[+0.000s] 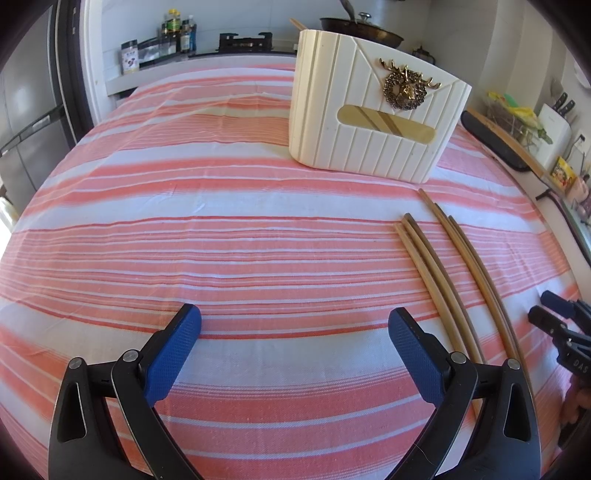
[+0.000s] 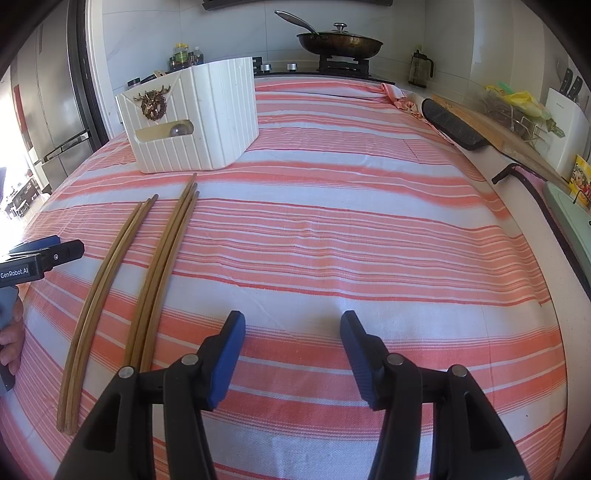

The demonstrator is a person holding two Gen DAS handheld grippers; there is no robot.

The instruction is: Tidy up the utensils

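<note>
Several wooden chopsticks lie in two bundles on the striped cloth: a left bundle (image 2: 99, 280) and a right bundle (image 2: 162, 266); they also show in the left wrist view (image 1: 443, 273). A white ribbed utensil holder (image 1: 373, 107) with a gold deer emblem stands beyond their far tips, also in the right wrist view (image 2: 192, 114). My left gripper (image 1: 294, 317) is open and empty, left of the chopsticks. My right gripper (image 2: 292, 321) is open and empty, right of them. Each gripper shows at the edge of the other's view: the right one (image 1: 546, 306) and the left one (image 2: 70, 247).
The red-and-white striped cloth (image 2: 351, 229) covers the table. A stove with a lidded pan (image 2: 340, 40) and bottles (image 1: 177, 33) stand behind. A dark flat object (image 2: 450, 125), a cutting board and a knife block (image 2: 565, 122) line the right counter. A fridge (image 1: 26, 122) is at left.
</note>
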